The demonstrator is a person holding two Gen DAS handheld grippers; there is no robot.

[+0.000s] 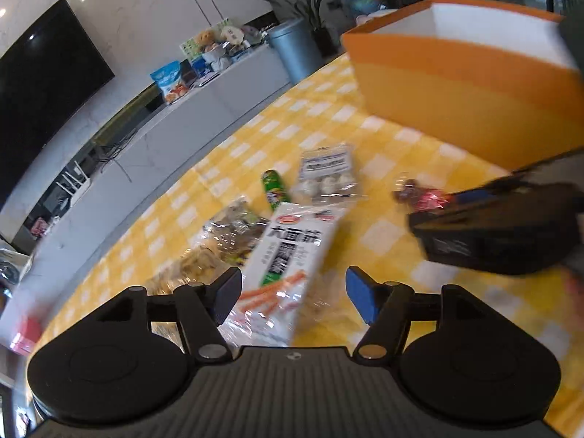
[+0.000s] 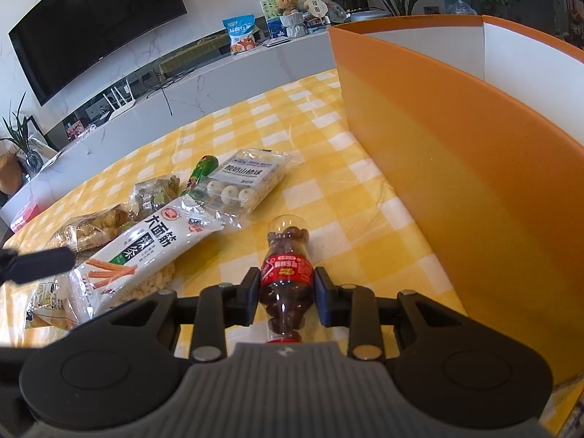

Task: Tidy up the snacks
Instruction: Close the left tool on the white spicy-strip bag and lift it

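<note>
My right gripper (image 2: 286,292) is shut on a small cola-shaped candy bottle (image 2: 286,273) with a red label, held above the yellow checked tablecloth (image 2: 328,200) beside the orange box (image 2: 456,182). The bottle also shows in the left wrist view (image 1: 419,195), held by the blurred right gripper (image 1: 503,233). My left gripper (image 1: 292,284) is open over a white spicy-strip packet (image 1: 288,255), which also shows in the right wrist view (image 2: 146,252). Beyond lie a pack of white balls (image 1: 325,175), a green tube (image 1: 275,189) and clear snack bags (image 1: 233,230).
The orange box (image 1: 456,84) has white inner walls and stands at the right. Beyond the table edge are a grey TV cabinet (image 2: 219,80) with snack bags and toys, a TV (image 2: 98,25), a bin (image 1: 295,47) and plants.
</note>
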